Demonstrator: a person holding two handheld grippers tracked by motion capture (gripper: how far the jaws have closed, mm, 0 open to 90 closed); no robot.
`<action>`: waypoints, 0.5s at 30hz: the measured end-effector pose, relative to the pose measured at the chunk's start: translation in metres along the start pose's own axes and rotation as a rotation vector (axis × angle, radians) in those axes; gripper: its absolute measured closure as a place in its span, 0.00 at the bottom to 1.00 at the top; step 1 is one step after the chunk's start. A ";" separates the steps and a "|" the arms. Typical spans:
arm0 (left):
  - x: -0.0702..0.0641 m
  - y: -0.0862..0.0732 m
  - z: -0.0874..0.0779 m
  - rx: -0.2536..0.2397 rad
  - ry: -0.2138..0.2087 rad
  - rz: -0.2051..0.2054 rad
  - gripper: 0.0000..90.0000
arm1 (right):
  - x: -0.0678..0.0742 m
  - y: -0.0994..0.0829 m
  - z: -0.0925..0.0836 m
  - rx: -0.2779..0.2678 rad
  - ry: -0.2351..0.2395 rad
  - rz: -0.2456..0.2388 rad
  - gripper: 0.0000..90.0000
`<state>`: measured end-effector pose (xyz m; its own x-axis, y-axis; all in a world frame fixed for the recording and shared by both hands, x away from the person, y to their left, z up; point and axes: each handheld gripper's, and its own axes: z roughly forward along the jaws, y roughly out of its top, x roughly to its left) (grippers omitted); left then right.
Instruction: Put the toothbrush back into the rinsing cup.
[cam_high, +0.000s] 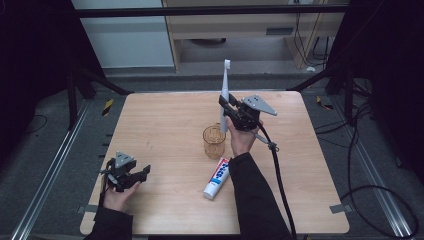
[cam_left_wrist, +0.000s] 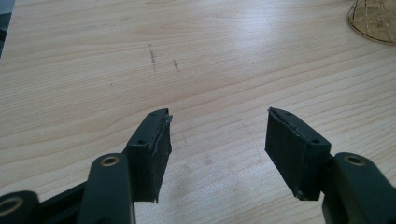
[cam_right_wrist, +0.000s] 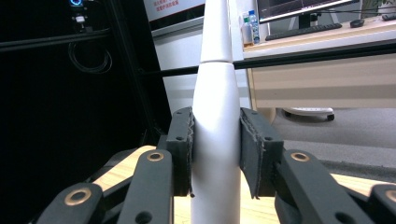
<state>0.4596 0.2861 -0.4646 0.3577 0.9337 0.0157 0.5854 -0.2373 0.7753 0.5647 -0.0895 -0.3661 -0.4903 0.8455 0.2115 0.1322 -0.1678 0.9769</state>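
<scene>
- The white electric toothbrush (cam_high: 225, 95) stands upright, slim neck on top, clamped at its body by the right gripper (cam_high: 226, 106) above the amber glass cup (cam_high: 214, 141).
- The left gripper (cam_high: 145, 171), jaws apart, rests low on the table (cam_high: 165, 115).
- From above, a toothpaste tube (cam_high: 217, 178) lies near the cup; the right gripper view shows the pads (cam_right_wrist: 181, 149) pressing the toothbrush.

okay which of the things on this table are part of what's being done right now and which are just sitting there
In use:
- electric toothbrush, upright, clamped in the right gripper
- amber glass cup, right below it

Lying idle:
- toothpaste tube, flat on the table
- left gripper, open, holding nothing
</scene>
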 end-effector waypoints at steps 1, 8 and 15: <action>0.000 0.000 0.000 0.000 0.000 0.000 0.44 | 0.000 -0.001 0.001 0.001 0.001 -0.002 0.74; 0.000 0.000 0.000 -0.001 -0.001 0.001 0.44 | 0.004 -0.007 0.006 0.017 0.012 -0.012 0.74; 0.000 0.000 0.000 -0.001 -0.001 0.000 0.44 | 0.004 -0.018 0.009 0.033 0.016 -0.005 0.74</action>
<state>0.4596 0.2858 -0.4646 0.3582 0.9335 0.0155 0.5848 -0.2373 0.7757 0.5678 -0.0787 -0.3831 -0.5051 0.8377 0.2076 0.1580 -0.1468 0.9765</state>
